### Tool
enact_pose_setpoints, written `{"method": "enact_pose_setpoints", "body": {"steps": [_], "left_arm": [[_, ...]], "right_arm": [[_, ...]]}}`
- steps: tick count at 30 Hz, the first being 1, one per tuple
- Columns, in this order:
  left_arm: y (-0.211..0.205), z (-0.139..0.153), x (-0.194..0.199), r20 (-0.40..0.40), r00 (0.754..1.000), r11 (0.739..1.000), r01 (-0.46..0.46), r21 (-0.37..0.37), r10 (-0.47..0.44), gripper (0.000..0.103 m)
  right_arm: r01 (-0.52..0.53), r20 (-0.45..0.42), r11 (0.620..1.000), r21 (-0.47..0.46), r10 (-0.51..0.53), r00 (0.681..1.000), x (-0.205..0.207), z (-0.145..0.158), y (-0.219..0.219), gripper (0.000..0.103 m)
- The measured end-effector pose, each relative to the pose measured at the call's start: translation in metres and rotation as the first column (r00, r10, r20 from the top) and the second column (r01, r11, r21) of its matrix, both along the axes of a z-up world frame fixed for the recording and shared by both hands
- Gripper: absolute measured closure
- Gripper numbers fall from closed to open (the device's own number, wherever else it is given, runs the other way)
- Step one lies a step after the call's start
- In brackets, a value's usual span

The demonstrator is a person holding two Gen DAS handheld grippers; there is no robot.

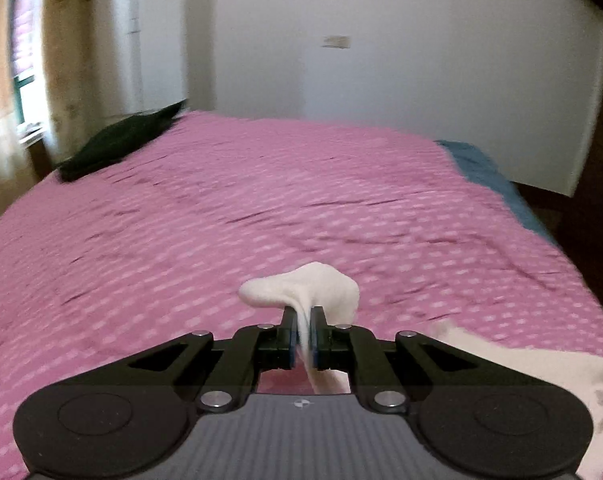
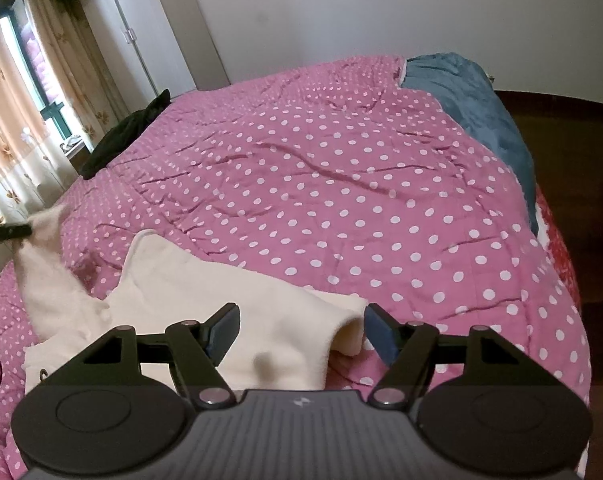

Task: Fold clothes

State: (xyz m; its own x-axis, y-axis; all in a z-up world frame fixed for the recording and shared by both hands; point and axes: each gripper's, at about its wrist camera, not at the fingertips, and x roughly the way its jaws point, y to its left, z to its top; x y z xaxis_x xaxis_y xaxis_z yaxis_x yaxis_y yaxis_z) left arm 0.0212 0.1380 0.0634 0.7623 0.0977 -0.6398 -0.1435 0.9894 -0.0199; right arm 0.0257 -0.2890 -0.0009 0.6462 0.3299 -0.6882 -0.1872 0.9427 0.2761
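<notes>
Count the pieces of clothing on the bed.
2 for certain. A cream top lies at the near edge, one end lifted in the left gripper. A dark garment sits at the far left edge by the curtain. More may lie out of view.

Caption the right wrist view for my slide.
Open right gripper above cream garment on polka-dot bedspread.

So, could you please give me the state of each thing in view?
Left gripper: shut on the white garment.
Right gripper: open, above the garment.
White garment: partly spread out, one corner lifted.
Pink bedspread: wrinkled.
Blue blanket: bunched at the bed's edge.
Black cloth: crumpled.
</notes>
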Motion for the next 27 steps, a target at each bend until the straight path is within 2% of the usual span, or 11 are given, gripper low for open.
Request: {"method": "enact_pose_setpoints", "body": {"steps": [3, 7, 10, 11, 13, 16, 19, 21, 23, 25, 27], "left_arm": [[0.023, -0.015, -0.008, -0.084, 0.995, 0.998, -0.058, 0.004, 0.058, 0.095], [0.03, -0.036, -0.005, -0.193, 0.98, 0.998, -0.05, -0.042, 0.041, 0.088], [0.02, -0.034, -0.002, -0.177, 0.984, 0.999, -0.025, -0.038, 0.018, 0.079], [0.013, -0.031, 0.001, -0.163, 0.987, 0.999, -0.005, -0.042, -0.002, 0.066], [-0.002, -0.026, 0.014, -0.143, 0.988, 0.997, 0.055, -0.051, -0.061, 0.05], [-0.031, -0.028, 0.035, -0.124, 0.978, 0.985, 0.157, -0.078, -0.166, 0.045], [-0.06, -0.039, 0.065, -0.153, 0.959, 0.964, 0.215, -0.157, -0.239, 0.042], [-0.079, -0.048, 0.083, -0.172, 0.947, 0.954, 0.24, -0.182, -0.271, 0.039], [-0.095, -0.056, 0.097, -0.188, 0.934, 0.943, 0.267, -0.197, -0.304, 0.03], [-0.108, -0.061, 0.105, -0.204, 0.926, 0.941, 0.279, -0.192, -0.317, 0.03], [-0.12, -0.066, 0.113, -0.219, 0.916, 0.936, 0.301, -0.181, -0.336, 0.03]], "right_arm": [[0.002, 0.001, 1.0, 0.003, -0.002, 1.0, 0.001, 0.001, -0.001, 0.029], [0.013, -0.018, 0.999, 0.034, -0.013, 1.0, 0.005, -0.003, -0.004, 0.029], [0.02, -0.032, 0.998, 0.054, -0.018, 0.999, 0.008, -0.006, -0.007, 0.029], [0.021, -0.034, 0.998, 0.058, -0.019, 0.999, 0.009, -0.007, -0.007, 0.029], [0.022, -0.044, 0.997, 0.071, -0.019, 0.999, 0.013, -0.009, -0.01, 0.029], [0.031, -0.058, 0.996, 0.085, -0.026, 0.998, 0.02, -0.014, -0.012, 0.029], [0.039, -0.091, 0.991, 0.127, -0.027, 0.995, 0.029, -0.023, -0.017, 0.03], [0.039, -0.111, 0.987, 0.156, -0.021, 0.994, 0.033, -0.028, -0.018, 0.037], [0.026, -0.125, 0.985, 0.169, -0.005, 0.992, 0.035, -0.031, -0.018, 0.041], [0.014, -0.13, 0.985, 0.172, 0.009, 0.992, 0.035, -0.033, -0.018, 0.048], [0.001, -0.134, 0.982, 0.186, 0.024, 0.991, 0.036, -0.034, -0.017, 0.068]]}}
